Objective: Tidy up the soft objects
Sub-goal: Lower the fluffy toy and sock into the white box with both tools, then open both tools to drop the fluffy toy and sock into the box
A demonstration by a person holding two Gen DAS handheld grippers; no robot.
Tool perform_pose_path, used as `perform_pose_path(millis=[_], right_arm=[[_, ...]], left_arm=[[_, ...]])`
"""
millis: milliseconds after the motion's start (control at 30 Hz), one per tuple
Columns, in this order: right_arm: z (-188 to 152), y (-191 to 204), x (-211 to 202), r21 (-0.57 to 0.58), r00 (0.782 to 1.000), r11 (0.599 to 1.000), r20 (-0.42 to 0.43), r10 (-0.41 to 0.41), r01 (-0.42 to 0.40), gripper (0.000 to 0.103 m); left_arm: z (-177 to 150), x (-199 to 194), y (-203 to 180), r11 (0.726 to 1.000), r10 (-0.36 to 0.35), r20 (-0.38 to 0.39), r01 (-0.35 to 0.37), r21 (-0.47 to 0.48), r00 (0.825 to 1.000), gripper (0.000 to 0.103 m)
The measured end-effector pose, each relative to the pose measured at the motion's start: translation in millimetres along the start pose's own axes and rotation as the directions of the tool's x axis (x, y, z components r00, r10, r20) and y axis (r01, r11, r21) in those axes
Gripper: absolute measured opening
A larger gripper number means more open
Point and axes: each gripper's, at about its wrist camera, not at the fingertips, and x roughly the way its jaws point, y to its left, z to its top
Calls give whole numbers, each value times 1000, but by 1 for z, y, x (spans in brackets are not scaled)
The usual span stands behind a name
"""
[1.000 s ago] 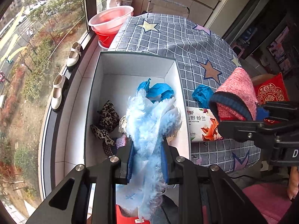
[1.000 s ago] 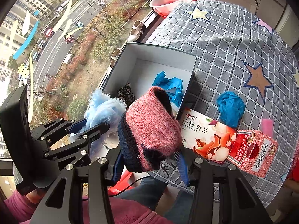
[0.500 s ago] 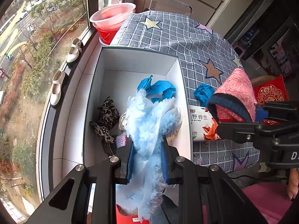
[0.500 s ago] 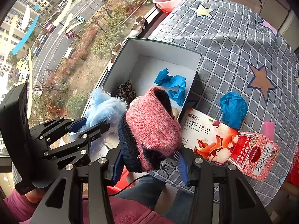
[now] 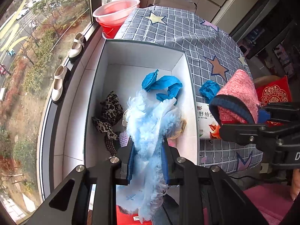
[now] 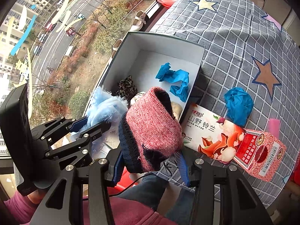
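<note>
A fluffy light-blue soft piece point(image 5: 150, 131) hangs over the near end of the white box point(image 5: 142, 56), with my left gripper point(image 5: 148, 150) shut on it. A pink and navy knitted piece point(image 6: 151, 131) is clamped in my right gripper point(image 6: 150, 161), held just right of the box; it also shows as the knitted piece point(image 5: 236, 99) in the left wrist view. Inside the box lie a crumpled blue glove point(image 5: 163, 86), a leopard-print scrunchie point(image 5: 108, 110) and small items partly hidden under the fluff. Another blue glove point(image 6: 238, 105) rests on the checked cloth.
A tissue pack point(image 6: 210, 133) and a red patterned carton point(image 6: 262, 155) lie on the grey checked tablecloth point(image 6: 234, 37) right of the box. A pink basin point(image 5: 116, 11) stands at the far end by the window; white shoes point(image 5: 60, 82) sit on the sill. A pink sleeve point(image 6: 131, 211) is below.
Both grippers keep their grips on their pieces. The view has crept slightly over the box; otherwise the scene is the same.
</note>
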Motion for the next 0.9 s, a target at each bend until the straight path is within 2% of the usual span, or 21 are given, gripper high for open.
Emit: perform_pose_path(millis=[400,733,800,867,900], right_arm=[[10,6,18,-21,999,1000,-49,14,-15,50],[19,10,26,-36,998,999,-57,15,-17,50],[21,12,27,-39,998,999,-56,13,-16,50],[24,12,28,-37,998,999,-56,18,-20,51],[25,12,28,-35,998,999,-55,19,-21,57]], left_arm=[[-4,13,9,1000,8,-50,-9,-25,999,27],[-4,22,9,1000,7,-71,-8,-19,997,28],[-3,22,8,1000,2,-70,-3,-13,998,36],[-4,21,7,1000,6,-69,-7,-6,998,56],[-3,21,6,1000,7,-68,-7,-1,998,61]])
